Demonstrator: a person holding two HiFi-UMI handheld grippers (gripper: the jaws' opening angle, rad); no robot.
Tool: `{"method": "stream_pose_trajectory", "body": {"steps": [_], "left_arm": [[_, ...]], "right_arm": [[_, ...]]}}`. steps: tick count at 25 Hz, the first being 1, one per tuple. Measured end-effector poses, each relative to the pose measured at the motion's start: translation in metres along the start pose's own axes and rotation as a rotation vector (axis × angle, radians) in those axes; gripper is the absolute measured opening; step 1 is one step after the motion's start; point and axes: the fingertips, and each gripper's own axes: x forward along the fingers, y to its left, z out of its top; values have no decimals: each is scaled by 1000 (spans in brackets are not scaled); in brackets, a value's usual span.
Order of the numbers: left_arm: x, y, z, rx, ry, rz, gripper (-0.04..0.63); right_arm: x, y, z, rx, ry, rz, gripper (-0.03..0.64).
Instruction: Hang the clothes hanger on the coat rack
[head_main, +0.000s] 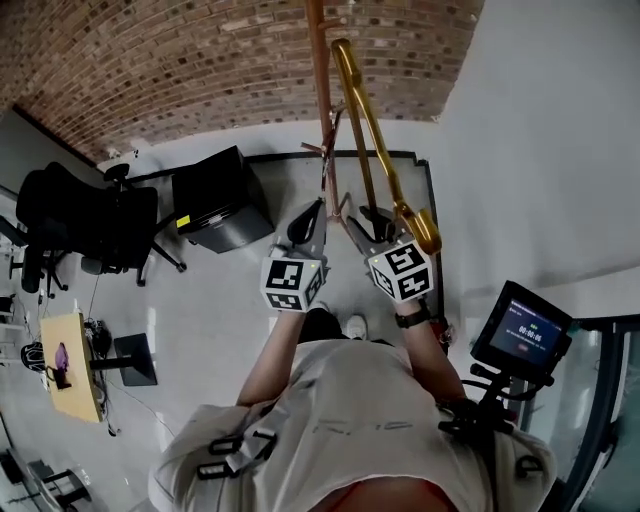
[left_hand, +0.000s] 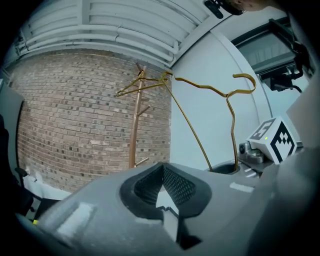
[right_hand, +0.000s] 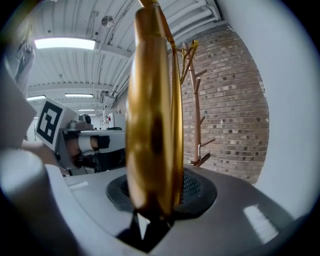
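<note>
A thick gold clothes hanger (head_main: 375, 140) rises from my right gripper (head_main: 378, 222), which is shut on its lower end; in the right gripper view the hanger (right_hand: 150, 115) fills the space between the pads. From the left gripper view the same hanger (left_hand: 202, 89) arcs toward the top of the wooden coat rack (left_hand: 135, 125). The rack's pole (head_main: 318, 60) stands against the brick wall, just ahead of both grippers, and shows again as the coat rack (right_hand: 196, 100). A thin gold wire shape sits at the rack's upper pegs. My left gripper (head_main: 305, 225) is beside the right one, shut, holding nothing.
The brick wall (head_main: 200, 60) is behind the rack and a white wall (head_main: 540, 130) stands on the right. A black cabinet (head_main: 220, 200) and an office chair (head_main: 80, 225) are to the left. A small wooden table (head_main: 70, 365) and a screen on a stand (head_main: 522, 328) flank the person.
</note>
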Motion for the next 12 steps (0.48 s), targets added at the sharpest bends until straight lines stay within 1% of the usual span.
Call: {"method": "stream_pose_trajectory", "body": {"steps": [3, 6, 9, 12], "left_arm": [[16, 26, 11, 8, -22, 18, 0], [39, 53, 13, 10, -28, 20, 0], [57, 75, 14, 6, -20, 19, 0], [70, 97, 25, 5, -43, 35, 0]], "right_arm": [[22, -8, 9, -3, -23, 66, 107], [47, -16, 20, -45, -28, 133, 109], [69, -22, 27, -115, 32, 225, 110], [93, -30, 35, -212, 147, 342, 110]]}}
